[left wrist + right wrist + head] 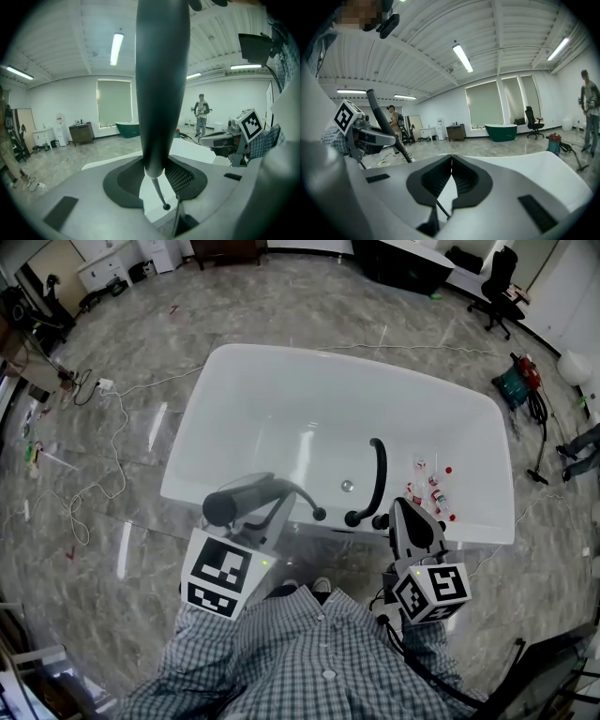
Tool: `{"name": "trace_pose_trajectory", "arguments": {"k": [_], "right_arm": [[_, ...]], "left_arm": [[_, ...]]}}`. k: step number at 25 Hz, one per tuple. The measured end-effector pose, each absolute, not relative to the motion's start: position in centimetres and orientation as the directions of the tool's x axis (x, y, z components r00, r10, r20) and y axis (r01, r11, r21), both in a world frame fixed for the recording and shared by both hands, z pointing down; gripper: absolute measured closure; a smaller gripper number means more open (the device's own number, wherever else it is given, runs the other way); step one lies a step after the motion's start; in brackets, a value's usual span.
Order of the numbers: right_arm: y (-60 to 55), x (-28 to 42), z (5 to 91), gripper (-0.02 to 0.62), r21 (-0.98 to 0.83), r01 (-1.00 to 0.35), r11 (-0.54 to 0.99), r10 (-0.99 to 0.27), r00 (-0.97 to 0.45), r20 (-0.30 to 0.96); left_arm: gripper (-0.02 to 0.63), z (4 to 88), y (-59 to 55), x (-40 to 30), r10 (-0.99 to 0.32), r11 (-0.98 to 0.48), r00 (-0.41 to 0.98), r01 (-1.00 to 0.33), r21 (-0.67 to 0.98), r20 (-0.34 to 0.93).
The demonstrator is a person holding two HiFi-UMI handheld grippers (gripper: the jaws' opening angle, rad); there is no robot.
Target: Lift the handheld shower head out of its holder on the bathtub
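- Head view: the shower head is seen at the near rim of the white bathtub, lying across the tips of the left gripper. The right gripper is held just beside the black spout, with nothing carried.
- Left gripper view: the 2 jaws are seen apart, with the dark handle of the shower head standing between them and its thin tail hanging below. This is judged to be a clamp on the handle.
- Right gripper view: the jaws of the right gripper are pressed together on nothing, over the tub's white rim.
- The step in hand is judged to be the lift itself. Whether the holder has been cleared cannot be told.
- For the next move, a straight raise is called for, with the grip kept firm and the tail kept free of the spout.
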State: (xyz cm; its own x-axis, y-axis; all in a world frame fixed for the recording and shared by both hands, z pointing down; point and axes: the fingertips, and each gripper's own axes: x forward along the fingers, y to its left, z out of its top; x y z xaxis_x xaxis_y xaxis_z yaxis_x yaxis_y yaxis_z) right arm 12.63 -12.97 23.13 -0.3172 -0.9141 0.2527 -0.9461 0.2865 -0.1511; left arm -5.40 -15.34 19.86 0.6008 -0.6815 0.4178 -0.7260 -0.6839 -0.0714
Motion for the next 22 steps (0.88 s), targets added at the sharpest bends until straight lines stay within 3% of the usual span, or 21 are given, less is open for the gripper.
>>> {"name": "trace_pose_trajectory", "arguments": {"k": [22], "right_arm": [[-12.71,12.48,23.02,0.577,-0.154,-0.947,0.280,-0.909,-0.314,0.275]], "left_arm": [[0.466,19.47,-15.20,-5.40,-0.676,-0.691,0.598,-0.717,-0.091,0.431]]}}
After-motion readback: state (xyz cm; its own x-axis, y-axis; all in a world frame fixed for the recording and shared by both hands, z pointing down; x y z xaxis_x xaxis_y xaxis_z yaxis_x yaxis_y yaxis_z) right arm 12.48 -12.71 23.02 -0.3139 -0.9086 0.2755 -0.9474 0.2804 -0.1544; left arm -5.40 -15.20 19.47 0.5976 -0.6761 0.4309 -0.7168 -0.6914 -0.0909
